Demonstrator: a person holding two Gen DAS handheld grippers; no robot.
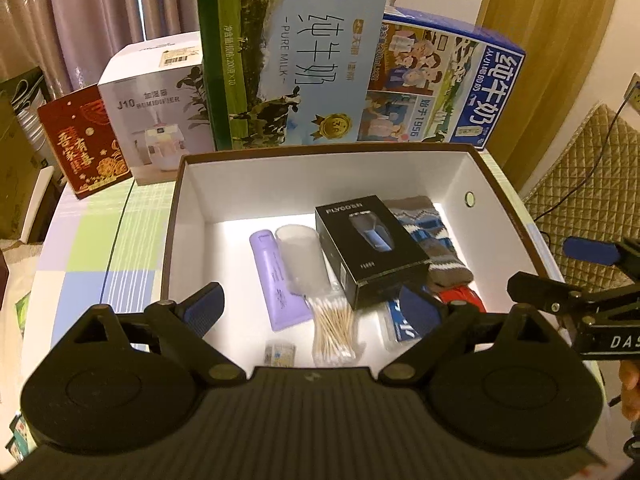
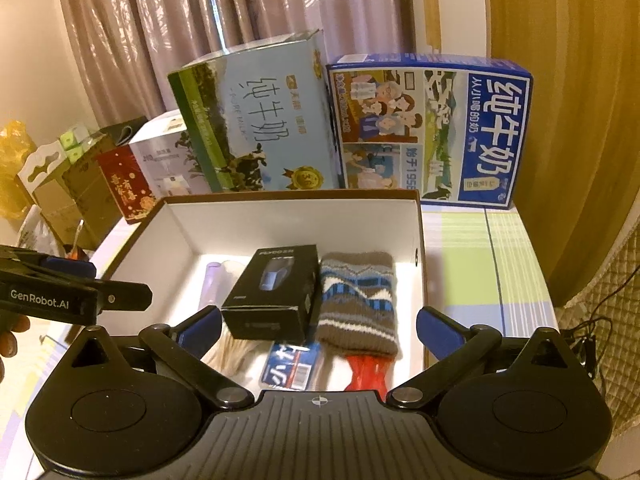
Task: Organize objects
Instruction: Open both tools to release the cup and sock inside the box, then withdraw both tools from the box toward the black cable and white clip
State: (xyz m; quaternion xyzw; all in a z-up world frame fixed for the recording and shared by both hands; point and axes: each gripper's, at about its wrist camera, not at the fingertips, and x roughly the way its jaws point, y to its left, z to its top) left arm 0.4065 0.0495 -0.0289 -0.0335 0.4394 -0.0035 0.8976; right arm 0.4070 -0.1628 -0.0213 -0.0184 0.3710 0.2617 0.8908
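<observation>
Storage box (image 1: 192,216) already packed: razor box (image 1: 370,248), sock (image 2: 356,300), tube (image 1: 276,280). Both hand-held grippers, left (image 1: 316,304) and right (image 2: 318,330), spread, empty; looks nearly done.

Both grippers are built alike: left gripper (image 1: 314,304) and right gripper (image 2: 318,330) are matte black, with two round disc housings, a ribbed centre plate and silver pivot screws. Fingers (image 1: 204,312) are faced with ribbed blue pads. "GenRobot.AI" is printed in white on the left body, "DAS" on the right.
</observation>
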